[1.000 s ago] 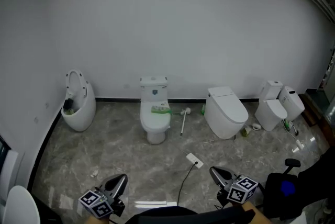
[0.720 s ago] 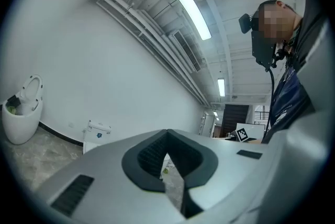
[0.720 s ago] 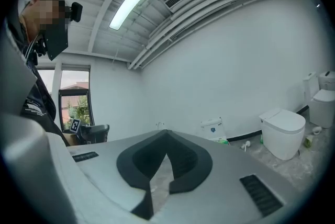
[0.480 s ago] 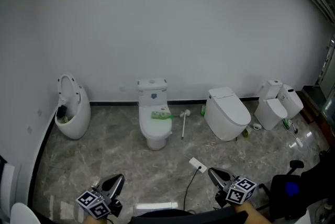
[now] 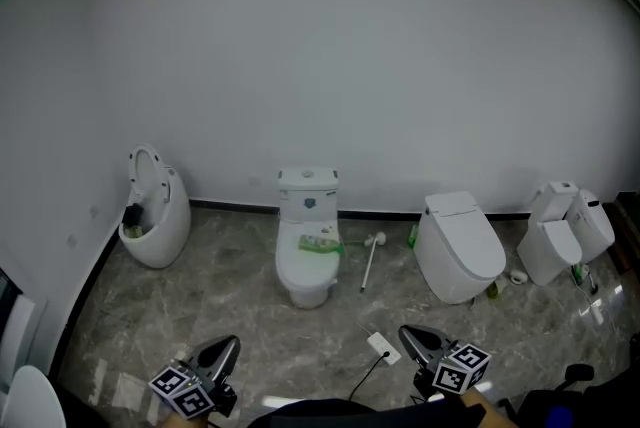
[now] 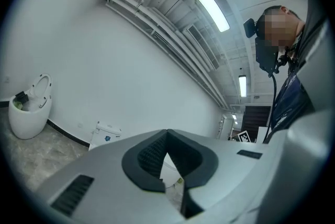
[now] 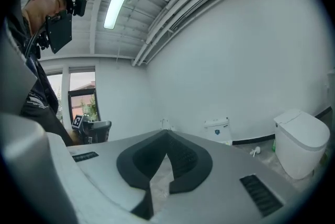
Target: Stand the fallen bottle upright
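Now further right and lower in the head view than a second ago: the white ceramic middle toilet (image 5: 306, 278).
Left gripper (image 5: 222, 353) and right gripper (image 5: 415, 338) both pinched together, empty. Apparently lying on that toilet's seat, well ahead: green-and-white bottle (image 5: 320, 242). Risk of knocking it off with unopened jaws, or of tripping on the flat white power strip (image 5: 384, 347).

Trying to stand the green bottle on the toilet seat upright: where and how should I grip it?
Probably take the green bottle across its middle, from above and in front: it lies flat, crosswise on the toilet seat, so its long sides face you.
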Demonstrator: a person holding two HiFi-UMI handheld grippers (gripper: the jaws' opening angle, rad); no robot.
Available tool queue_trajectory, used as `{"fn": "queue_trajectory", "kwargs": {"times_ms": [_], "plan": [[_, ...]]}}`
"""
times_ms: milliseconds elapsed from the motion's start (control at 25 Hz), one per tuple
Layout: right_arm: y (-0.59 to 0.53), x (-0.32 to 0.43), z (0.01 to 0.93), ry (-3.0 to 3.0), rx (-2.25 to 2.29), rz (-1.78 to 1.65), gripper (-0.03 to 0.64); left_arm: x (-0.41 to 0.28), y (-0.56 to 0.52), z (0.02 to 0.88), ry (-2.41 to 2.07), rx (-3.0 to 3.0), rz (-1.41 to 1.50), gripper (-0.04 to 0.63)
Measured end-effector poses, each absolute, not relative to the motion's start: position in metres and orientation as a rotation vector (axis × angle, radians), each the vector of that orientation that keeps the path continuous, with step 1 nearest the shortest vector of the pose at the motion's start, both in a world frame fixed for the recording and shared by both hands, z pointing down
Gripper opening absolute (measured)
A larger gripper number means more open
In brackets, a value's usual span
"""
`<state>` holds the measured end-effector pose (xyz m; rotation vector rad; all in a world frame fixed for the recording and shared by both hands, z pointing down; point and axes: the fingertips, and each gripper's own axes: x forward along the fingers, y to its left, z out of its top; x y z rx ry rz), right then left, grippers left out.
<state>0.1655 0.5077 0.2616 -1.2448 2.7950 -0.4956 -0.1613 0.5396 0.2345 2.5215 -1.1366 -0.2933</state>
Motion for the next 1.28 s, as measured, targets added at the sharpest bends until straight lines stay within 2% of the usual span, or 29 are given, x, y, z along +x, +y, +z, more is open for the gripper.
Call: {"fn": "queue_trajectory", "kwargs": {"times_ms": [200,360,640,1040,1280], "plan": [[0.445,0.219,0.257,2.814,-1.207,-0.483,0.011,-0.105,0.496,0.235,-1.177,2.506,-0.309,0.018],[0.406,0.228,0.266,2.807,-1.196,-0.509,0.011,-0.096,0.465,0.241,-1.191,2.514,-0.266,0.018],[0.311,0.181,0.271,2.792,-1.278,-0.488,0.011,-0.143,0.353,0.252,-1.107,2.533,-0.286,0.018],[0.169,0.07,0.241,2.673,-1.408,-0.483,0.011,-0.261,0.176,0.225,-0.969,2.617,-0.257,0.018],[0.116,0.038,0.253,2.704,-1.4,-0.502,0.011,-0.287,0.12,0.233,-0.958,2.598,-0.268,0.018]]}}
